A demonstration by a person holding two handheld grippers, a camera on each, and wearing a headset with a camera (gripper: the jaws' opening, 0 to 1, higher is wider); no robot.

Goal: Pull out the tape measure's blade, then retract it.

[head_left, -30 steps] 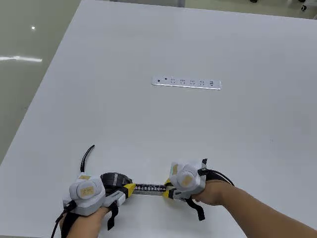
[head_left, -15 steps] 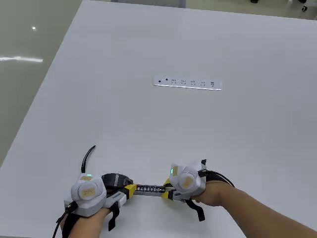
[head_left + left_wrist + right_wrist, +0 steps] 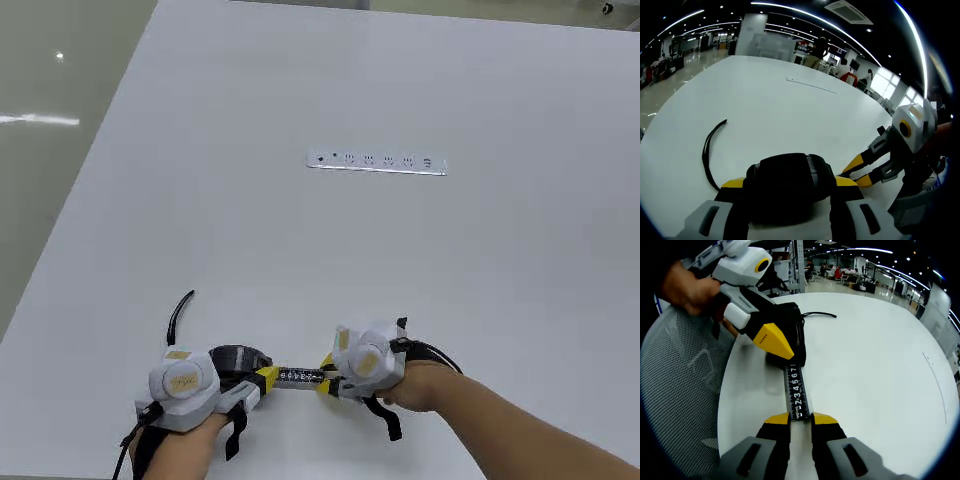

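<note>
Tape measure (image 3: 238,358), black-cased, near the 6 o'clock edge of the white table (image 3: 400,260) in the head view. We see the left gripper (image 3: 255,382) clamped on its case, with one yellow-tipped jaw on each side. We see the blade (image 3: 298,376) drawn out a short way. Its long axis runs from 9 o'clock, at the case, to 3 o'clock, where the right gripper (image 3: 325,378) pinches the free end, jaws nearly together. In the right gripper view the blade points to 12 o'clock, and its numerals fall in value toward the jaws. A black strap (image 3: 178,315) curls from the case toward 11 o'clock. A power strip (image 3: 377,164) lies well apart at 12 o'clock, its length roughly parallel to the blade.
</note>
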